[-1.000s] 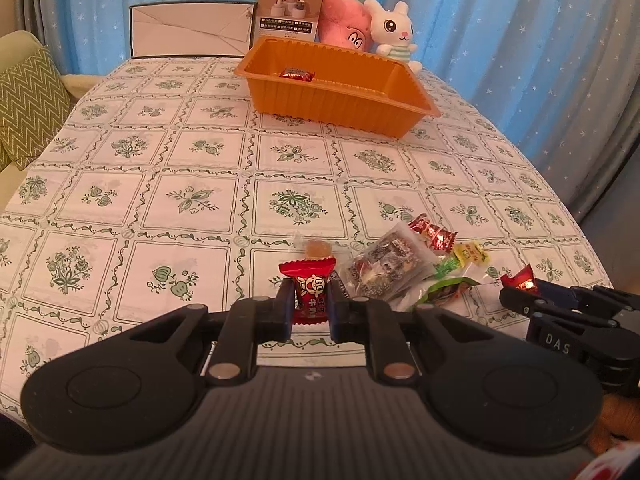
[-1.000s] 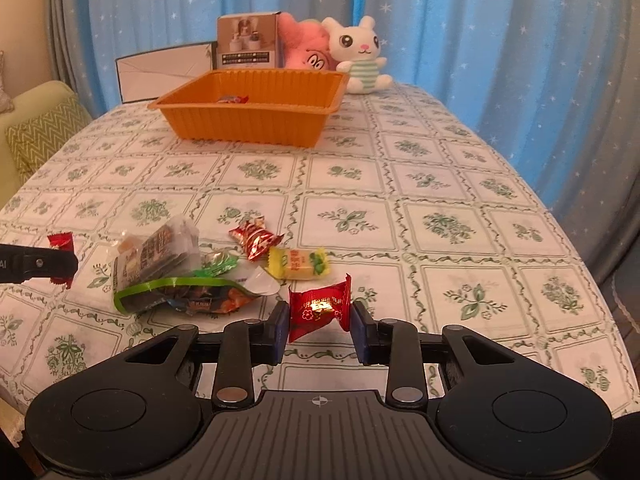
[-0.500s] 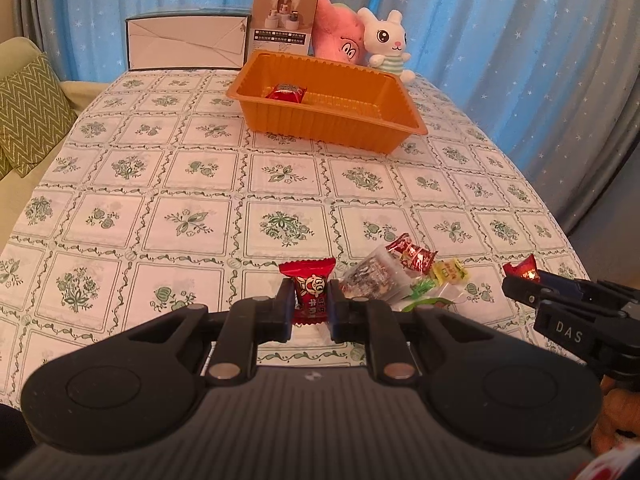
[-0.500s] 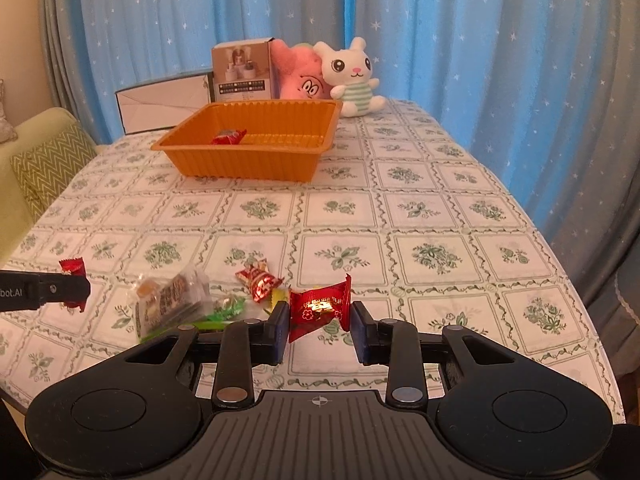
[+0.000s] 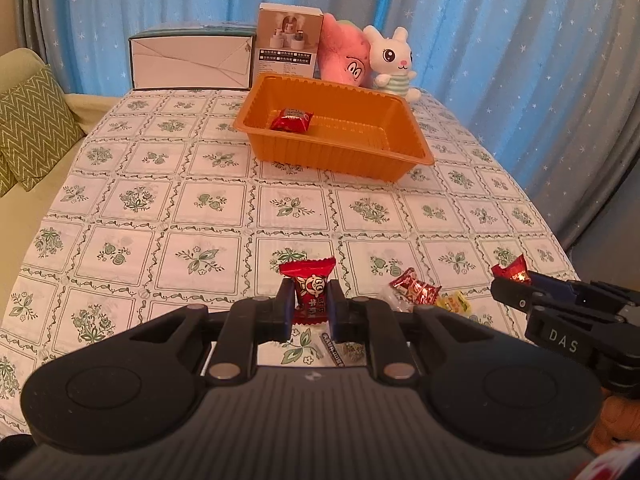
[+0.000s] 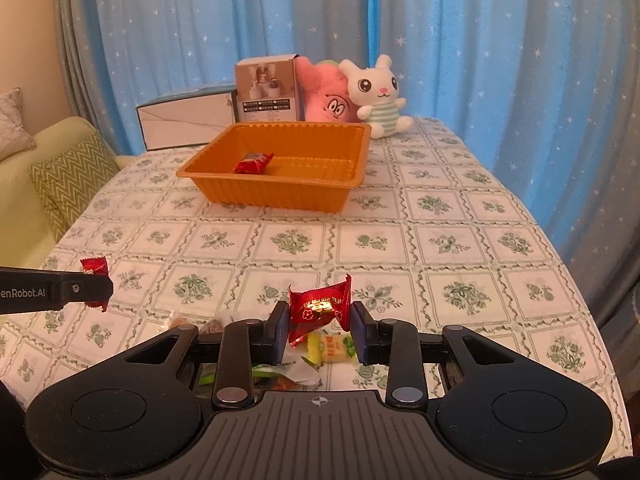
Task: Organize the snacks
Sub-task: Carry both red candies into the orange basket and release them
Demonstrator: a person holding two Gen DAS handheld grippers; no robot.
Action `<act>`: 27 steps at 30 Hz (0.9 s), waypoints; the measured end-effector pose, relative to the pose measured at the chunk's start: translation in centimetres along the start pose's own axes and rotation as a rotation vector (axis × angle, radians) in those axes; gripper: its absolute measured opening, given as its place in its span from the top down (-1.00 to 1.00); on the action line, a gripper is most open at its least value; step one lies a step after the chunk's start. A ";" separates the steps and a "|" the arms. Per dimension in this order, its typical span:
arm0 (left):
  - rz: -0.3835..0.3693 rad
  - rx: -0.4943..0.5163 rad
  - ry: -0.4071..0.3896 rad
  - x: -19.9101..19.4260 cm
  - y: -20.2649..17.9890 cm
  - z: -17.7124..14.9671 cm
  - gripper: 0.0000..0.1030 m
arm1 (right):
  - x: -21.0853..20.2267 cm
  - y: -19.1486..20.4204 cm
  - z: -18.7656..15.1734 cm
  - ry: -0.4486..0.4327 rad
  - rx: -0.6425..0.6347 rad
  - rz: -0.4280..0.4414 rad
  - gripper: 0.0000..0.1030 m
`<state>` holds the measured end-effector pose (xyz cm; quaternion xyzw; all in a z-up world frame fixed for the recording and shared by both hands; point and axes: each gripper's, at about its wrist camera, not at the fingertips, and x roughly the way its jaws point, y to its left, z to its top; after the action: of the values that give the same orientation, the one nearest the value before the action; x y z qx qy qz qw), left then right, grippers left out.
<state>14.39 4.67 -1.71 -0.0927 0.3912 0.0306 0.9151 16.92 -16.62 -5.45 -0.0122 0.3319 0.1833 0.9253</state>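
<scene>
White letters "DAS" mark my right gripper (image 5: 516, 286), clamped on a red foil candy (image 6: 318, 308); my left gripper (image 5: 308, 310) pinches a red cartoon-face candy (image 5: 310, 292). Both hang higher above the tablecloth (image 5: 208, 204) than before; orange tray (image 5: 340, 148) well beyond.

Warm, dimmish indoor light with an orange-pink cast on the desk (image 5: 208, 208) in both views. Daylight glows through the blue curtain (image 6: 248, 20) behind, brightest in a vertical strip, so the back is lit stronger than the foreground. Shadows soft; tray (image 5: 340, 140) casts only a faint one. Small glare on the foil candy (image 6: 320, 306). Strong fisheye: desk edges bow, corners vignette black. Focus sharp, no motion blur.
</scene>
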 end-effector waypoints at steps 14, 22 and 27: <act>-0.017 -0.007 -0.017 2.0 0.4 3.8 0.72 | 2.4 -1.0 3.8 -0.016 0.022 0.012 0.36; -0.035 0.014 -0.056 4.6 0.5 9.0 0.72 | 6.0 -1.5 8.6 -0.039 0.042 0.038 0.36; -0.046 0.023 -0.071 6.9 0.8 12.4 0.72 | 9.0 -1.3 11.9 -0.037 0.033 0.055 0.36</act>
<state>27.90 7.72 1.59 -0.0899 0.3566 0.0083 0.9299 31.04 -13.13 -1.86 0.0156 0.3181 0.2031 0.9259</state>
